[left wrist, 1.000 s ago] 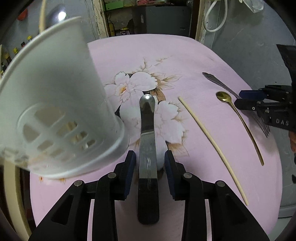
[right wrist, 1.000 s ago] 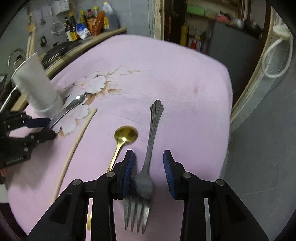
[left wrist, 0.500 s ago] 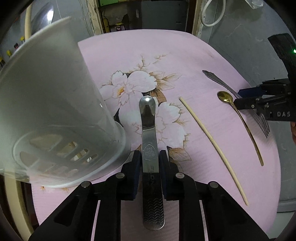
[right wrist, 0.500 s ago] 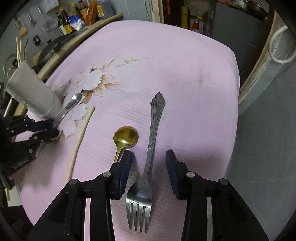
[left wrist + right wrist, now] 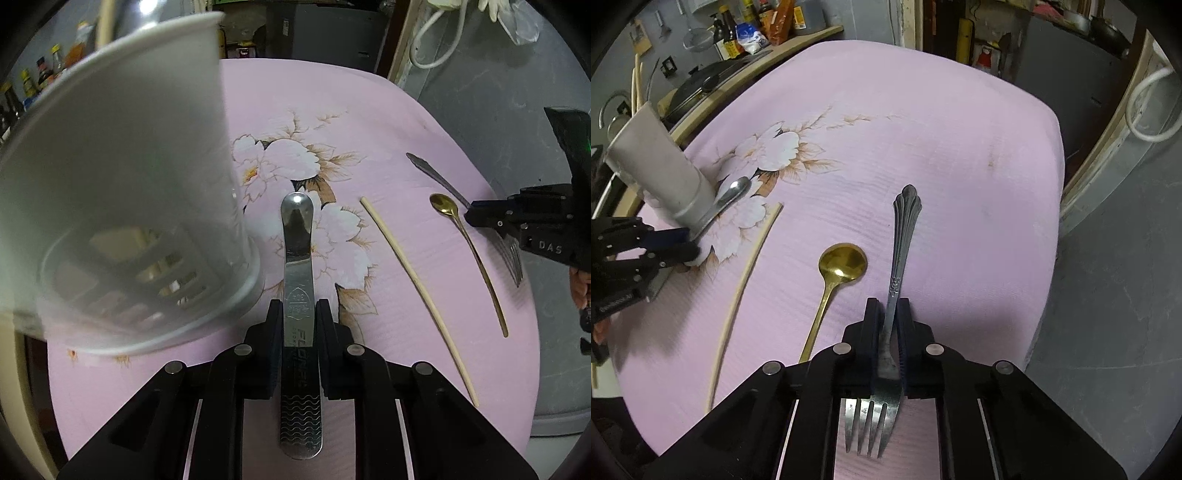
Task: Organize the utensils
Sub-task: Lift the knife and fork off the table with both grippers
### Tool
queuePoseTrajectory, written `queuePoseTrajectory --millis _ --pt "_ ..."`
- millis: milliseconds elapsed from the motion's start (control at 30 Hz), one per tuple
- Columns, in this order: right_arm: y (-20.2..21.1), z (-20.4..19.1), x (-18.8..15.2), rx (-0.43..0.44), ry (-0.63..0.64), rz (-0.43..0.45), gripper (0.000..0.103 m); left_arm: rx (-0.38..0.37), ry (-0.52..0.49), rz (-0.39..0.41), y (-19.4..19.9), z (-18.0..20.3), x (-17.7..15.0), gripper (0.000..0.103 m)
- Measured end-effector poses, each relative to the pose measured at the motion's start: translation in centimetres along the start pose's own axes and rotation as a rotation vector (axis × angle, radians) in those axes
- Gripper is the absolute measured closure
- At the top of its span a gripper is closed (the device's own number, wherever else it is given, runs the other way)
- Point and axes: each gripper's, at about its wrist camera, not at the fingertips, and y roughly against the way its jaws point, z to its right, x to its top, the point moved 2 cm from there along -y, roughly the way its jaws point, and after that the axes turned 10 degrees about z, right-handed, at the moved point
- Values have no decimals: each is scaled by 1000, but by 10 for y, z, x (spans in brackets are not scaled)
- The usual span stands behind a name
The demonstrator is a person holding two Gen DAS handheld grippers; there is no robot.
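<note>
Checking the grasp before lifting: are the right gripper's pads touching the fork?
Touching. The right wrist view shows the right gripper with both pads pressed against the neck of the fork, no gap on either side.

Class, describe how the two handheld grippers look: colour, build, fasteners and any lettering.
Both the left gripper and the right gripper are black, with angular linked arms, round silver pivot pins and dark blue pads on the fingers. White letters "DAS" mark the right gripper's side, seen from the left wrist view.
</note>
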Motion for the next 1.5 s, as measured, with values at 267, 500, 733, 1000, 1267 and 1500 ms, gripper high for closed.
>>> queuePoseTrajectory --millis 267,500,733,1000,1267,1500 --pt "12 -10 -12 19 7 103 99 -15 24 99 24 -4 -14 89" --pt "24 -18 -31 60 -27 257 99 -28 10 262 50 8 -32 89" --pt "17 -29 -30 45 13 237 95 -3 34 225 43 9 -37 89" --pt "2 -31 -17 27 72 156 77 -8 100 172 33 4 -37 89" --pt "0 -20 -13 46 55 127 69 -23 118 168 36 -2 -39 89" --pt "8 0 -19 46 -23 141 69 -45 133 169 37 -9 -41 89"
